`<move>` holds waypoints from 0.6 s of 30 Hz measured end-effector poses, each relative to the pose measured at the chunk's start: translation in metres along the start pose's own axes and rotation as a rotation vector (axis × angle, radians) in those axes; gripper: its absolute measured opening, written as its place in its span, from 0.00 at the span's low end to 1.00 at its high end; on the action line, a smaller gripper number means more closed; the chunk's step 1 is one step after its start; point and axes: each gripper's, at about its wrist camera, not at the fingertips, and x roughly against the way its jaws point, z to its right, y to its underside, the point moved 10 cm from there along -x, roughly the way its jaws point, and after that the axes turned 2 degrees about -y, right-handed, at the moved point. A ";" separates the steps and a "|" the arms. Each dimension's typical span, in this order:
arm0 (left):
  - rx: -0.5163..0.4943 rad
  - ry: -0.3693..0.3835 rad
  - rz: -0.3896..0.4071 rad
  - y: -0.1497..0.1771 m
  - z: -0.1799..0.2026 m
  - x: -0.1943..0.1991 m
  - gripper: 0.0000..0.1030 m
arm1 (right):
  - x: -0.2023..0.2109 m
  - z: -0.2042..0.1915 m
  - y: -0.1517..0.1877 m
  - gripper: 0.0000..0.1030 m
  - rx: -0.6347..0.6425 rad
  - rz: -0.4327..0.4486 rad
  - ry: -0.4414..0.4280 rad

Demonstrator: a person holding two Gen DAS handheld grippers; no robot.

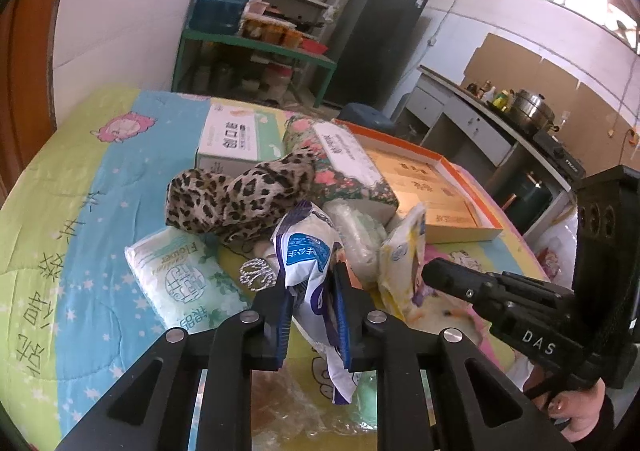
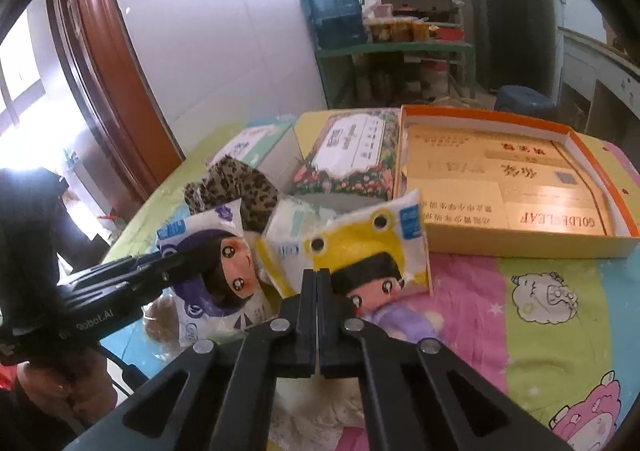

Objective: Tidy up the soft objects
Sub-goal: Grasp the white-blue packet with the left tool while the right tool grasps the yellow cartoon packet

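My left gripper (image 1: pixel 310 283) is shut on a purple-and-white tissue pack (image 1: pixel 308 247) and holds it tilted above the quilt. The same pack shows in the right wrist view (image 2: pixel 218 279) with the left gripper (image 2: pixel 176 263) on it. My right gripper (image 2: pixel 316 275) is shut on the lower edge of a yellow tissue pack (image 2: pixel 360 251); that pack also shows in the left wrist view (image 1: pixel 404 255), with the right gripper (image 1: pixel 430 271) at its edge. A leopard-print cloth (image 1: pixel 240 195) and a green tissue pack (image 1: pixel 180 271) lie close behind.
An open orange box (image 2: pixel 600 179) lies at the back right on the cartoon quilt (image 2: pixel 560 331). A floral tissue box (image 2: pixel 352 159) and a white-green carton (image 1: pixel 236 139) stand behind the pile. A clear plastic bag (image 1: pixel 360 235) sits between the packs.
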 end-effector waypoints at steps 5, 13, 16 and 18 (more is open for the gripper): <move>0.001 0.000 0.002 -0.001 0.000 0.004 0.18 | 0.007 -0.003 -0.003 0.01 0.021 0.004 0.012; 0.023 -0.010 0.001 0.002 -0.013 0.010 0.18 | -0.002 -0.012 0.005 0.08 0.074 -0.060 0.094; 0.011 0.003 0.005 0.001 -0.013 0.010 0.18 | -0.006 -0.014 0.005 0.40 0.064 -0.079 0.065; 0.001 0.017 0.008 0.002 -0.012 0.011 0.18 | -0.005 -0.013 0.003 0.65 0.063 -0.074 0.060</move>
